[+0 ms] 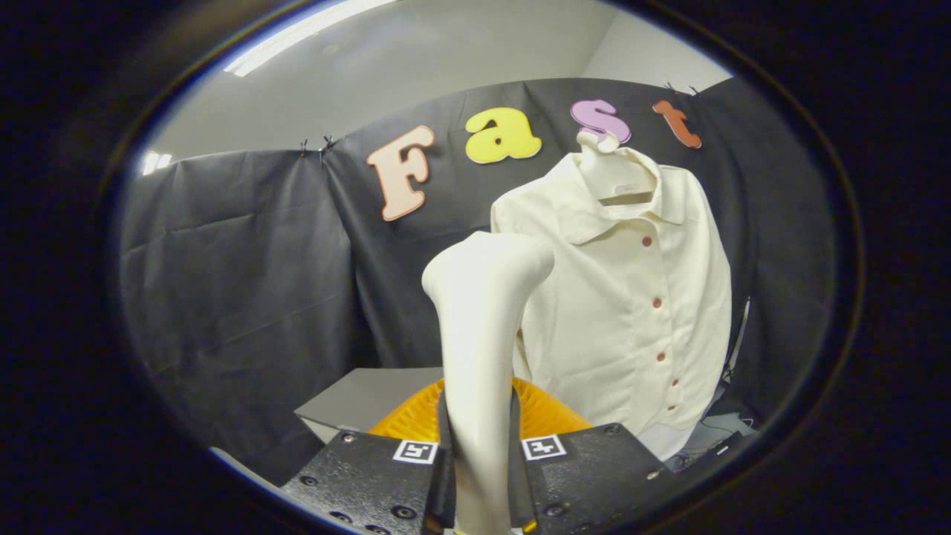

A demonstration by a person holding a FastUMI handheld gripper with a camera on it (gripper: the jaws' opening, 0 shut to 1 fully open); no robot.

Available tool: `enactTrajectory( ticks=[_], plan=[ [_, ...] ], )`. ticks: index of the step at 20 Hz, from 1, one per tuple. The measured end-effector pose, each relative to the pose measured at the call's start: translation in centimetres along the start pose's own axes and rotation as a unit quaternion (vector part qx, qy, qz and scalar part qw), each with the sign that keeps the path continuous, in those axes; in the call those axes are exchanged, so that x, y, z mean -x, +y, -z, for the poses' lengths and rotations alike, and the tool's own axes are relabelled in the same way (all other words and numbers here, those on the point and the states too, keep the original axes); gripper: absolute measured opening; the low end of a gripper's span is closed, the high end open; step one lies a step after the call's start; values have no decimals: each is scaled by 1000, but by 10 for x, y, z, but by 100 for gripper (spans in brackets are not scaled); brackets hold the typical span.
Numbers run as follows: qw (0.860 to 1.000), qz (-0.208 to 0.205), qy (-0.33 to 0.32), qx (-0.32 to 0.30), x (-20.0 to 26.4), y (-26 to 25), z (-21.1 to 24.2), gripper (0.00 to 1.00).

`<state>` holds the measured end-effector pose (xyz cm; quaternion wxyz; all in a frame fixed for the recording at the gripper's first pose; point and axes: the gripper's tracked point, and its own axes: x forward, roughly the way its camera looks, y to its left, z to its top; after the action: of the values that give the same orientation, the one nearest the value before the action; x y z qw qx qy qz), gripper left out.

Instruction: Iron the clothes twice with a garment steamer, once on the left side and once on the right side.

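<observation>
A cream garment steamer (481, 327) stands upright between my fingers, its head pointing right at shirt height. My gripper (479, 446) is shut on the steamer's handle, both fingers pressing its sides. A cream button-up shirt (631, 297) with reddish buttons hangs on a white hanger (605, 167) beyond and to the right of the steamer. The steamer head sits just left of the shirt's left sleeve; whether it touches the cloth I cannot tell.
An orange ribbed base (546, 416) sits just behind the fingers, under the steamer. A grey tabletop (371, 397) lies to its left. Black cloth walls (238, 282) close in behind. Cables (713, 435) trail below the shirt's hem at the right.
</observation>
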<state>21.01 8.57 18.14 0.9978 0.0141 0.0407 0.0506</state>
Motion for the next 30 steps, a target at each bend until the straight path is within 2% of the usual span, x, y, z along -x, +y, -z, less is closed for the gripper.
enactTrajectory(
  ticks=[5,9,19,30],
  plan=[
    [1000,26,1,-8,-39,-60,-18,27],
    [1000,10,19,-10,-60,-75,-6,27],
    [999,-5,46,-20,-67,-110,57,27],
    [996,-29,78,-23,-63,-155,156,27]
  ],
)
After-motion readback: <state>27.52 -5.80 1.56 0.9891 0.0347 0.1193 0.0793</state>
